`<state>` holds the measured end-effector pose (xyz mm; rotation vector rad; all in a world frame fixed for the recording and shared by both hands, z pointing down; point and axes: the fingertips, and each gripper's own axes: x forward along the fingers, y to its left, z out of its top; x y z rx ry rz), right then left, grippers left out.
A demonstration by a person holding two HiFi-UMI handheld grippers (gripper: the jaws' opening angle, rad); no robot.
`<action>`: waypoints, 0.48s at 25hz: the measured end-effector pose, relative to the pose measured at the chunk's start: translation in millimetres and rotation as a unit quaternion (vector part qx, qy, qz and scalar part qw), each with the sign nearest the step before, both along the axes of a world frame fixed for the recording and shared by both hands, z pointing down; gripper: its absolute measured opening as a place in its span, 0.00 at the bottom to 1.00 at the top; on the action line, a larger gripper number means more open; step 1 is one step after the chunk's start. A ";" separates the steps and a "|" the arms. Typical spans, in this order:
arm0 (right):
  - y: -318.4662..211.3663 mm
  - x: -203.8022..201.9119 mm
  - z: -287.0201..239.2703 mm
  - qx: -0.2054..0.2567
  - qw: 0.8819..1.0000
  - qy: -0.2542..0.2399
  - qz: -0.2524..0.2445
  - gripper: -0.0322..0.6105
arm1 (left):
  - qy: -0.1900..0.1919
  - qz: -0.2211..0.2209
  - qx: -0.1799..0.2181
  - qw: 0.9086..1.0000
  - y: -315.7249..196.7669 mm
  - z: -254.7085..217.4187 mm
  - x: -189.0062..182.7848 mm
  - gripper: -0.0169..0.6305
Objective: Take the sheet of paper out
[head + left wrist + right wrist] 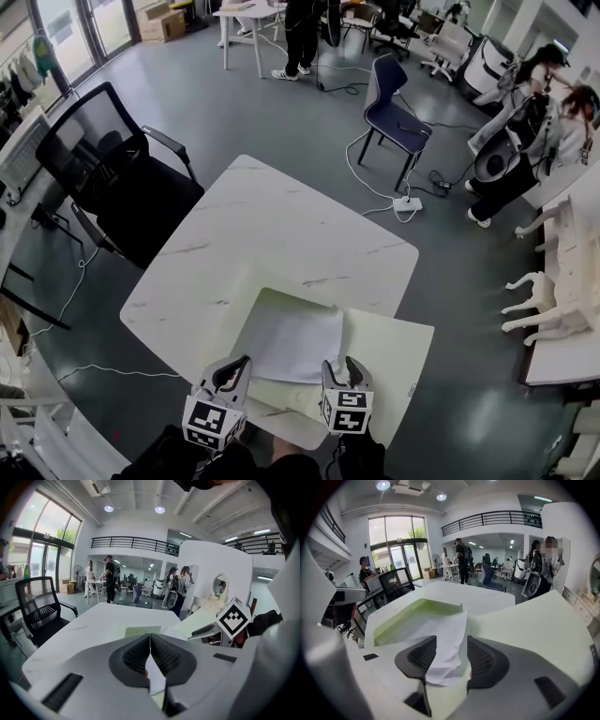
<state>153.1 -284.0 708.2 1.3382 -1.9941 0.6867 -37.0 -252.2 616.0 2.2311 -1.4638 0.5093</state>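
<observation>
White marble table [272,225] in an open hall. Left tongs [150,638]: closed tip to tip, lower centre. Right tongs [451,644]: apart, straddling the near corner of the sheet [295,342], pads clear of it. Sheet lies on an open pale-green folder [389,352], lower centre of the table. Black chair [112,187], upper left.

The left gripper [236,364] and right gripper [343,364] have pale grey shells, dark ribbed pads [419,656] and black-and-white marker cubes [214,422]; the sleeves [183,457] are dark.
</observation>
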 end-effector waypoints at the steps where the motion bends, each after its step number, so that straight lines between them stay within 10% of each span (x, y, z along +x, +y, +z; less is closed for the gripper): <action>1: -0.9 -0.8 6.8 -0.011 1.000 0.005 -0.002 0.41 | 0.001 -0.002 -0.001 1.000 -0.8 1.0 -0.9 0.06; 12: -5.1 -4.3 43.4 -0.056 0.998 0.029 -0.014 0.35 | -0.004 -0.023 -0.011 1.000 -4.3 9.8 -14.3 0.06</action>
